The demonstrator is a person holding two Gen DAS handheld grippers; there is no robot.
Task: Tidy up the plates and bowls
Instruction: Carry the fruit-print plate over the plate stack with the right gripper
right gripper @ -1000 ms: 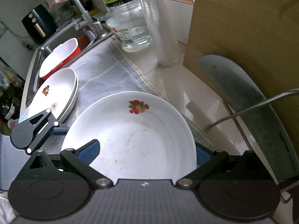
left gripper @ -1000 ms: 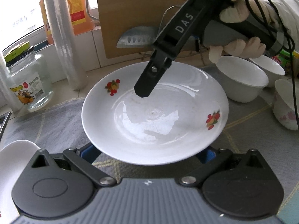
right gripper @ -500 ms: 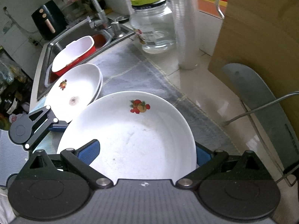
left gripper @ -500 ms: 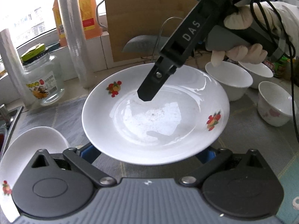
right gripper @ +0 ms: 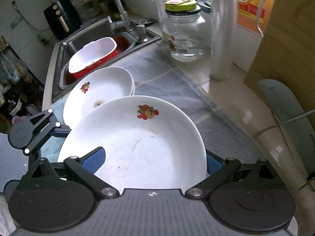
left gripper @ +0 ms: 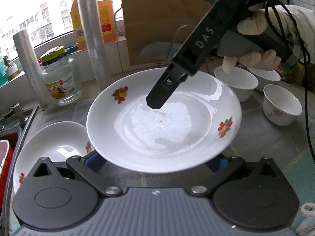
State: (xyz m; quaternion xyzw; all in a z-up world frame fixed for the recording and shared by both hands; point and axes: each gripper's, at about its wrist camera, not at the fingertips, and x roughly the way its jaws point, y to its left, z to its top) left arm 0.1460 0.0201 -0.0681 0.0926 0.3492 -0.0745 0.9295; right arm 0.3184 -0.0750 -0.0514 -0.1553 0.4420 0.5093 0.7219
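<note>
White porcelain fills both my views: the fruit-printed plate (left gripper: 163, 122) hangs above the grey mat (right gripper: 163, 78), beside the stacked plates (right gripper: 102, 90). My left claw (left gripper: 155, 161) and right claw (right gripper: 154, 161) each pinch its rim from opposite sides.

Each fisheye looks forward along its own hand-held gripper, close above the desk (right gripper: 157, 74). The left view faces the window; the right faces the sink (right gripper: 82, 41). Both share the fruit-patterned plate (left gripper: 163, 125) and glass jar (left gripper: 61, 80).
</note>
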